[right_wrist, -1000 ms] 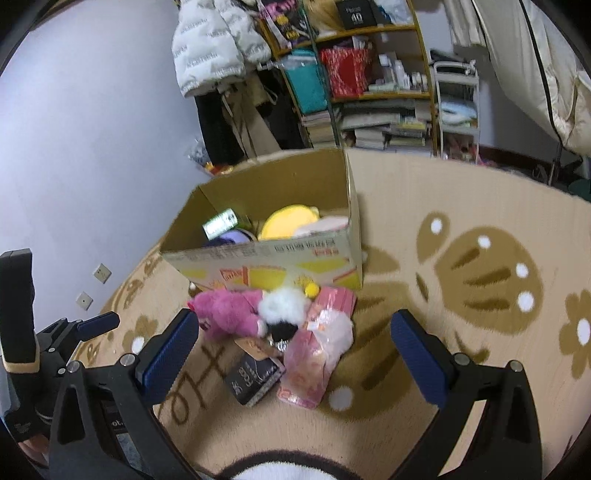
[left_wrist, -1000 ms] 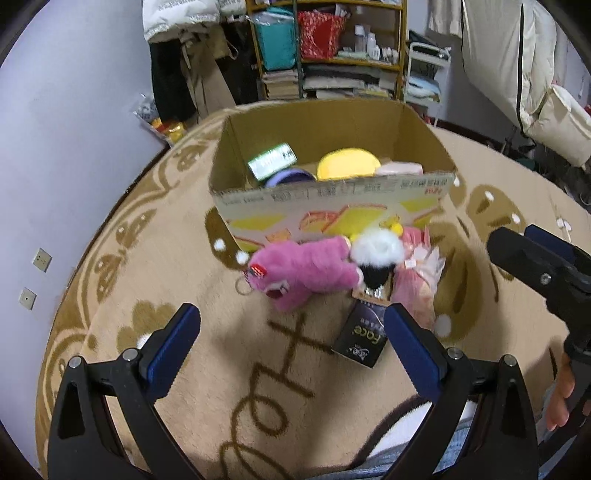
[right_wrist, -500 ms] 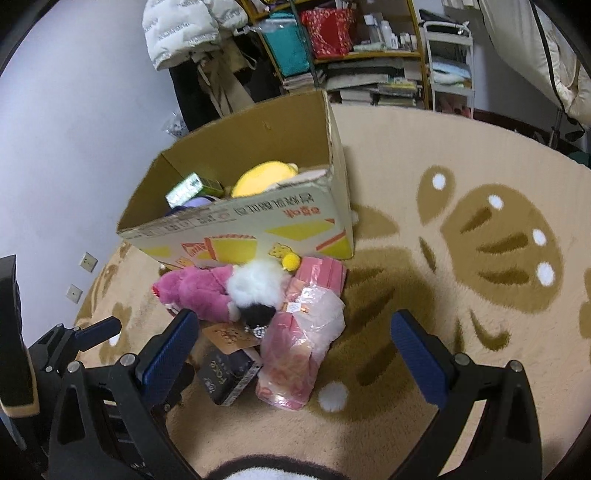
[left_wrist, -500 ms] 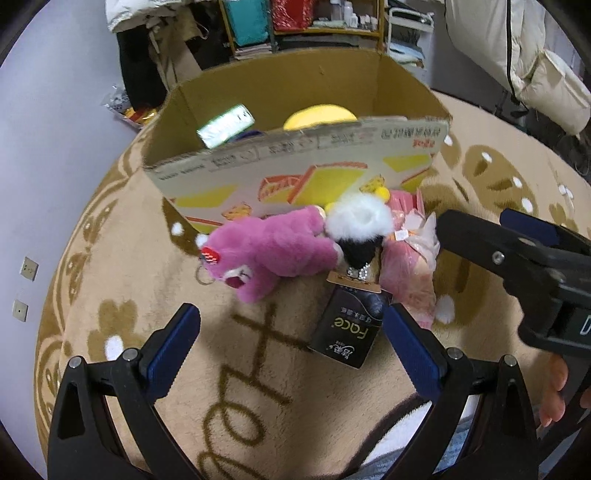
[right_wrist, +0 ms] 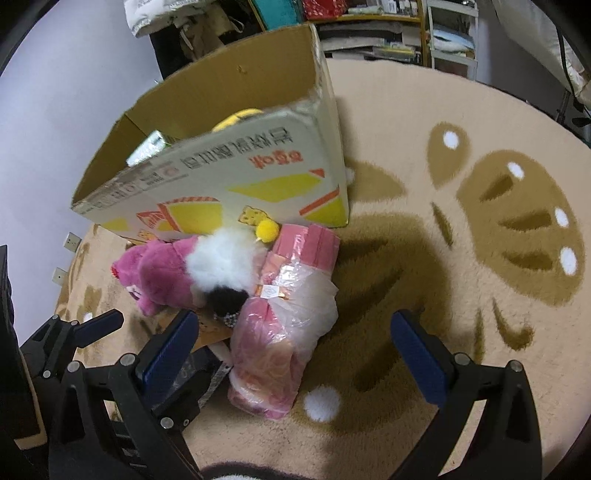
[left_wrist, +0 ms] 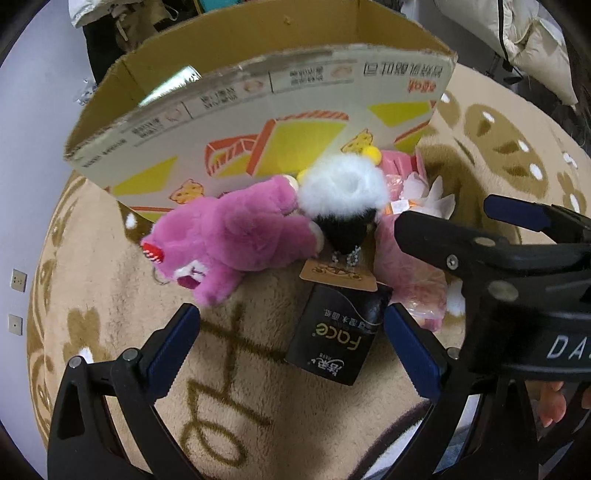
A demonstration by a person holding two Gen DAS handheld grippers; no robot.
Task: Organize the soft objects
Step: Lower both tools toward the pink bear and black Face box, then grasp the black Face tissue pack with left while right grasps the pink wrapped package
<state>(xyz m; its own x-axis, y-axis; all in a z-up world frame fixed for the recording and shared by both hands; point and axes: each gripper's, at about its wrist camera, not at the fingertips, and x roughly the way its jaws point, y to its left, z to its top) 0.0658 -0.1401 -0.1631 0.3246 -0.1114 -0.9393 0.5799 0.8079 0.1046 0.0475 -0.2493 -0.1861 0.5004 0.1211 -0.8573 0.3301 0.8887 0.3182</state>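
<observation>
A pink plush bear lies on the rug against the front of an open cardboard box. A white and black fluffy toy rests on it. A pink item in clear plastic wrap lies to the right, and a black tissue pack in front. My left gripper is open, low over the black pack. My right gripper is open above the wrapped pink item.
The box holds a yellow soft thing and a green pack. The beige patterned rug extends to the right. Shelves and hanging coats stand behind the box. A wall with sockets is on the left.
Both grippers have moved forward and down toward the pile in front of the box. The right gripper now crosses close in the left wrist view. Nothing has been grasped.
</observation>
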